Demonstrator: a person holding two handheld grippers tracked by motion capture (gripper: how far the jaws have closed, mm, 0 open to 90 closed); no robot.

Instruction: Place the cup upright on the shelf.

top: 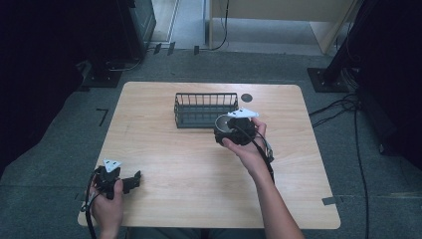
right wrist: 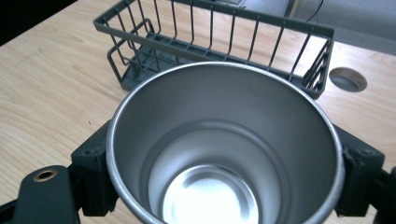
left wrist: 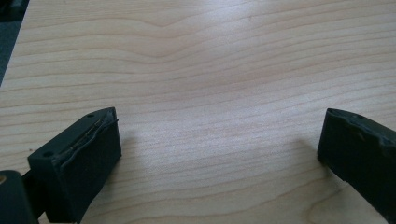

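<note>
A shiny steel cup (right wrist: 224, 154), empty inside, is clamped between the jaws of my right gripper (right wrist: 224, 175), its mouth tipped toward the camera. In the high view the right gripper (top: 225, 130) holds the cup (top: 222, 122) above the table, just in front of the right end of a dark wire basket (top: 206, 109). That basket (right wrist: 210, 42) is empty and lies just beyond the cup. My left gripper (top: 135, 179) rests near the front left corner of the wooden table (top: 164, 149). Its jaws stand wide apart over bare wood, so the left gripper (left wrist: 219, 140) is open.
A round dark cable hole (top: 247, 97) sits in the tabletop behind the basket's right end; the same hole (right wrist: 348, 78) appears right of the basket. Grey carpet, cables and dark stands surround the table.
</note>
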